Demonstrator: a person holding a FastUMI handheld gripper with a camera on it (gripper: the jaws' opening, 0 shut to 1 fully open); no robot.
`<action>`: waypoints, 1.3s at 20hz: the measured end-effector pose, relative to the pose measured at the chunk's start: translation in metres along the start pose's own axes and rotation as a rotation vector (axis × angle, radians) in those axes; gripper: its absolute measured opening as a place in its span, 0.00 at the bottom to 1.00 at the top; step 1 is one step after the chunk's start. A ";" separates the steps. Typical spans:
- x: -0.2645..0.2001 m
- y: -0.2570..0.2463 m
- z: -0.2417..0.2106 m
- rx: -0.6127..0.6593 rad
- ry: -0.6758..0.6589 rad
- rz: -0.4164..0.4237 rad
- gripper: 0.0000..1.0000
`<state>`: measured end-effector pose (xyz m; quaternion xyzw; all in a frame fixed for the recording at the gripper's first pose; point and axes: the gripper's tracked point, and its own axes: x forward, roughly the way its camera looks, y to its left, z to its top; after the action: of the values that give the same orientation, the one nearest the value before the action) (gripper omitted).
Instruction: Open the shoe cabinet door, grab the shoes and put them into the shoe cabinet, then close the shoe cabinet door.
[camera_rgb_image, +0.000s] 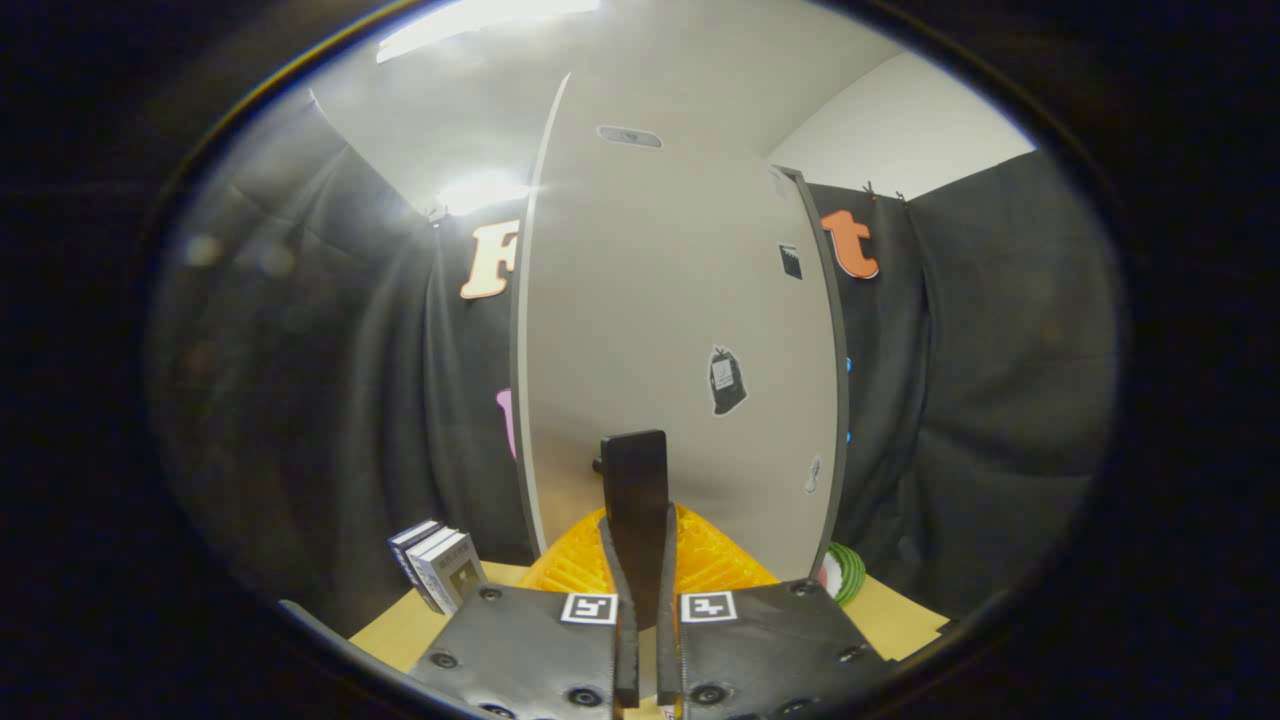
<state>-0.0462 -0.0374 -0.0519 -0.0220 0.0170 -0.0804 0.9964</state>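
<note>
**Fingers clamped on the cabinet handle**

Gripper (640, 560) closed, with both fingers (612, 570) pressing from either side on the dark, upright handle (634, 490) of the shoe cabinet door (680, 320). Handle standing up between the fingers and rising above their tips, fixed low on the door. Door itself pale, tall and smooth, directly ahead of the fingers, curved by the lens. On the door face: a small dark bag-shaped sticker (726, 380) up and to the right of the handle, a smaller dark sticker (790, 261) higher near the right edge, a small oval mark (629, 136) near the top.

Just behind the fingers, at the foot of the door, an orange ribbed object (712, 560), partly hidden by the handle and fingers; what it is, cannot tell. To the left of the fingers, a few small boxes (440, 565) standing together on the wooden table (400, 625). To the right, at the door's lower corner, a green-and-white striped round object (845, 572), mostly hidden. Black cloth wall (980, 380) on both sides of the cabinet, white ceiling with a bright light (480, 190) above.
</note>
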 end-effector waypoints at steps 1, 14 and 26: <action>-0.001 -0.002 0.000 -0.003 -0.002 0.002 0.09; -0.030 -0.036 0.005 -0.018 -0.002 0.138 0.09; -0.058 -0.093 0.007 -0.011 0.014 0.260 0.08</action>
<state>-0.1178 -0.1200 -0.0392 -0.0245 0.0273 0.0496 0.9981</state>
